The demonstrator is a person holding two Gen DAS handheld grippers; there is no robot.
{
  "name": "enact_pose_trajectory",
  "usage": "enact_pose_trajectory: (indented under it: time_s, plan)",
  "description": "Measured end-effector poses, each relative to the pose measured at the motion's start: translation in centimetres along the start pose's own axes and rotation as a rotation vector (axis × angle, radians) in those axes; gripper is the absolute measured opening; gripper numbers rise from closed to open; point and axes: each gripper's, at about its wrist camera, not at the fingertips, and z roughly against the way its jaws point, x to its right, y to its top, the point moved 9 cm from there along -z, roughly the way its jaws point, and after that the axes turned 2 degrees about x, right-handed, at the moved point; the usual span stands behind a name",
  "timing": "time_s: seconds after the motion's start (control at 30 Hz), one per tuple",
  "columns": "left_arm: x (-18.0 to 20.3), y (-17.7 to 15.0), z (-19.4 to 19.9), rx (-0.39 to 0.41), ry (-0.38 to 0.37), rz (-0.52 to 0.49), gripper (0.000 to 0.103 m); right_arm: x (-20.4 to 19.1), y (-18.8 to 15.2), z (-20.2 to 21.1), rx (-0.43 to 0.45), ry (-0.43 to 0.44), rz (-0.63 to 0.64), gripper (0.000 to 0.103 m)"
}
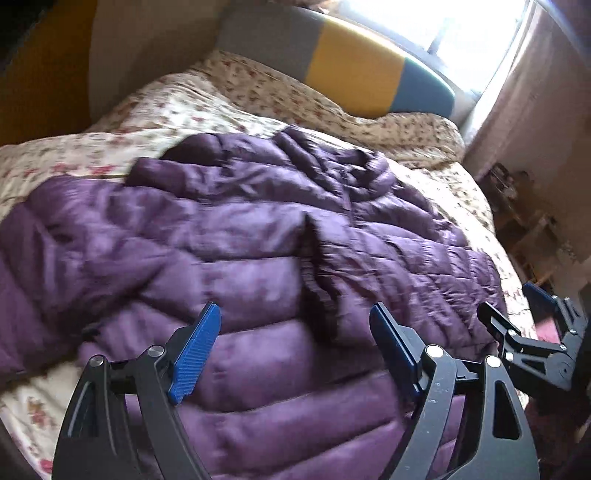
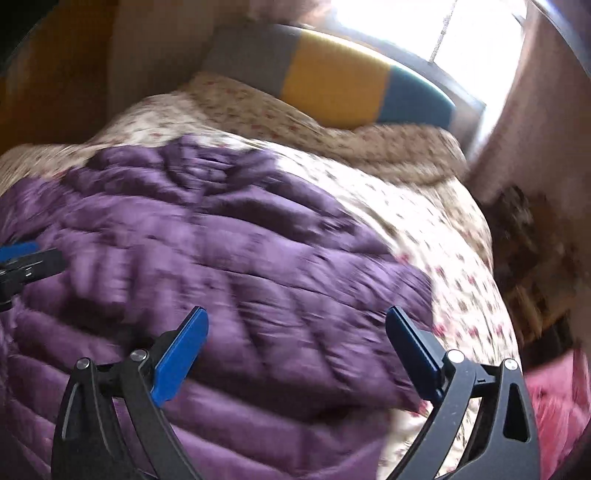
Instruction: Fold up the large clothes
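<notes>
A purple quilted puffer jacket (image 1: 258, 251) lies spread out and rumpled on a bed covered by a cream floral bedspread (image 1: 229, 107), which shows around the jacket on all visible sides. At the far end of the bed stands a padded headboard (image 1: 347, 70) in grey, yellow and teal blocks, with a bright window (image 1: 436, 22) behind it and a pinkish curtain (image 1: 535, 96) hanging to the right. A wooden panel (image 1: 40, 70) sits at the far left. Beside the bed on the right is dim, blurred clutter, possibly shelving. The left gripper (image 1: 295, 325) hangs above the near part of the jacket, its blue-padded jaws spread wide and holding nothing. The right gripper (image 2: 297, 330) hangs above the jacket's right edge, where purple fabric meets the bedspread, its jaws likewise wide apart and empty. Something pink (image 2: 554, 406) shows at the lower right of the right wrist view, too blurred to identify.
</notes>
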Motion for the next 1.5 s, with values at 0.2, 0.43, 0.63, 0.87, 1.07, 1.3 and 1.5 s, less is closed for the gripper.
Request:
enact_pose_trajectory:
  time_s: [0.2,0.43,0.63,0.87,1.07,1.3,1.5]
  plan:
    - [1.6,-0.6,-3.3,-0.076,-0.009,-0.004,0.019,4.1,-0.9,-3.0,-0.059,-0.033,-0.119,0.096]
    - [-0.6,0.3,-3.3,-0.046,0.010,0.025,0.008,2.0,-1.0,-5.9,-0.112,0.037,-0.164,0.096]
    - [-2.5,0.0,-3.3,-0.052,0.045,0.028,0.022,-0.3,-2.3,-8.4,-0.133,0.020,-0.168,0.097]
    - [-3.4,0.4,-0.6,0.061,0.049,0.106,0.066,-0.6,-2.4,-9.0,-0.129,0.017,-0.173,0.098]
    - [-2.3,0.2,-2.9,0.009,0.116,0.030,0.043,-0.6,-2.3,-9.2,-0.123,0.016,-0.171,0.099]
    - [-3.1,-0.1,-5.4,0.004,0.144,0.021,0.043,-0.6,-2.5,-9.5,-0.110,0.019,-0.176,0.100]
    - [-3.8,-0.8,-3.1,-0.002,0.099,0.085,0.057,-0.8,-2.5,-9.6,-0.104,0.016,-0.178,0.100]
